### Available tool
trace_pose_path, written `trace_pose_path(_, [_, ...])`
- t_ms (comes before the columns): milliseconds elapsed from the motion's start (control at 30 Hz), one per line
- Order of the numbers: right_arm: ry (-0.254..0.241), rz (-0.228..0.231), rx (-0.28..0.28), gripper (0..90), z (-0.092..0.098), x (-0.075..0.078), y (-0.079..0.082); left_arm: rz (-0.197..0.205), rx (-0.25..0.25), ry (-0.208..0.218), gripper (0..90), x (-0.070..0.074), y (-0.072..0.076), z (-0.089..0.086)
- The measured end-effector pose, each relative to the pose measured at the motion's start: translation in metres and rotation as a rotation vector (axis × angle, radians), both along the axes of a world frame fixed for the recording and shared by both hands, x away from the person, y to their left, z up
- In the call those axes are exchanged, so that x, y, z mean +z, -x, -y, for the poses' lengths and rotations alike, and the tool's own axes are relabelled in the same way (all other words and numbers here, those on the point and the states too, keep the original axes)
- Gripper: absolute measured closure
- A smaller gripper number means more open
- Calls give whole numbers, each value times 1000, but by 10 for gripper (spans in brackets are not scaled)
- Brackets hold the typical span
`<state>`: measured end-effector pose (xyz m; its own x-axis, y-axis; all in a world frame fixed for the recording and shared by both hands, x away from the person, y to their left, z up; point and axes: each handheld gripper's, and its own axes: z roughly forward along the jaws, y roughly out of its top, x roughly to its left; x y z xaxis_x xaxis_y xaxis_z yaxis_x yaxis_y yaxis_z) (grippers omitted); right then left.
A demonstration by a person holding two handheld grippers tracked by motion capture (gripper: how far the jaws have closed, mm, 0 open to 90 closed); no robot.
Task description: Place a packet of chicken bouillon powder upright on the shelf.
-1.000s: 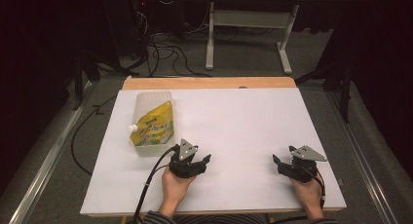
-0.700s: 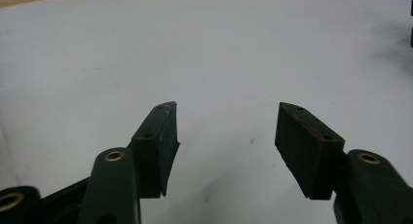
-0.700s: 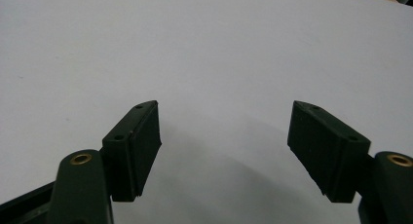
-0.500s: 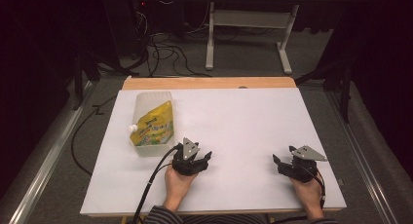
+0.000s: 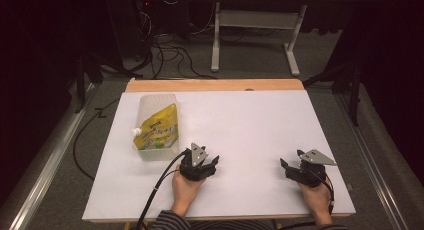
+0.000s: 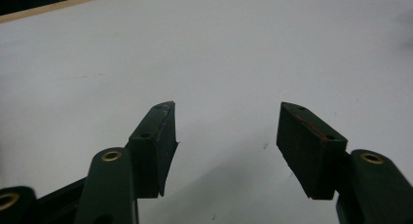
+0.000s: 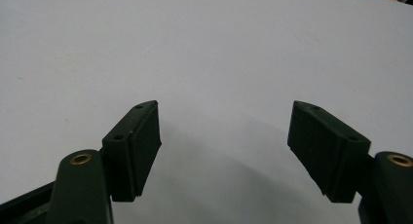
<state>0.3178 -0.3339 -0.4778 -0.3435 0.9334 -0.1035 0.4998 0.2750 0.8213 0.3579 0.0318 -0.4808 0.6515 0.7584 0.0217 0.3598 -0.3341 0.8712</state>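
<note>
A yellow-green pouch [image 5: 159, 130] with a white cap lies in a clear plastic tub [image 5: 152, 100] at the left of the white table top [image 5: 250, 115]. My left gripper [image 5: 212, 164] rests near the front edge, a little right of and in front of the tub, apart from it. Its jaws stand open over bare white surface in the left gripper view [image 6: 226, 121]. My right gripper [image 5: 290, 161] sits at the front right, held low over the table. In the right gripper view [image 7: 226, 119] its jaws are wide open with nothing between them.
A wooden strip [image 5: 215, 85] borders the table's far edge. Beyond it are a grey desk frame [image 5: 250, 30] and loose cables [image 5: 165, 50] on the floor. A black cable [image 5: 160, 185] trails from the left gripper over the front edge.
The left gripper has shifted slightly to the right. The right gripper, the pouch and the tub have stayed put.
</note>
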Motion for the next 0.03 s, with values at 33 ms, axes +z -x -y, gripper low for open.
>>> trace_pose_path(33, [-3, -2, -2, 284, 0, 0, 0, 2, 3, 2, 403, 0, 0, 0])
